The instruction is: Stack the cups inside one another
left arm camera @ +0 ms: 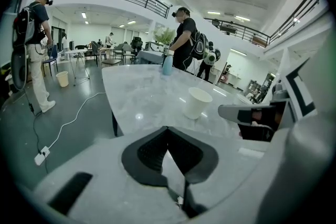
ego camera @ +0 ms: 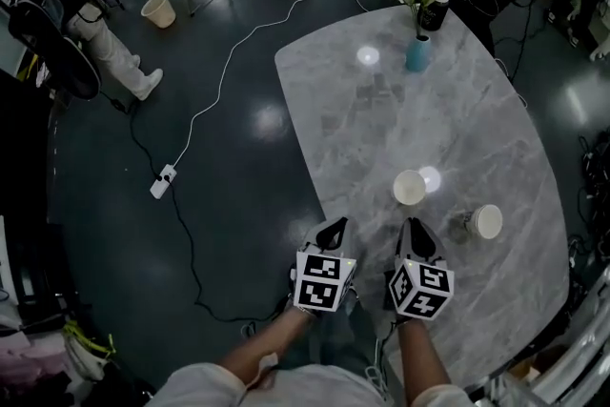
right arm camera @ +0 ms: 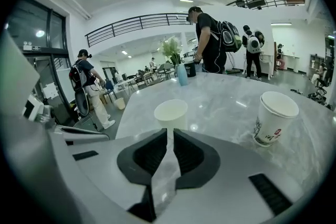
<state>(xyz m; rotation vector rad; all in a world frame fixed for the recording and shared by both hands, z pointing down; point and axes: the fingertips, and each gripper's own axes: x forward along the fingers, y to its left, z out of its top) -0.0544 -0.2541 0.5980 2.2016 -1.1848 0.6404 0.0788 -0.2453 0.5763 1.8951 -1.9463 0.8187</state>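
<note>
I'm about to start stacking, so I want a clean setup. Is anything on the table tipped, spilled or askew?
Nothing stands out. The plain white cup and the printed cup both stand upright and apart on the marble table, with no spill around them. The blue vase of flowers stands upright at the far end.

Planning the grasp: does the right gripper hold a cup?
No, the right gripper is shut and empty; plain cup and printed cup stand on the table.
</note>
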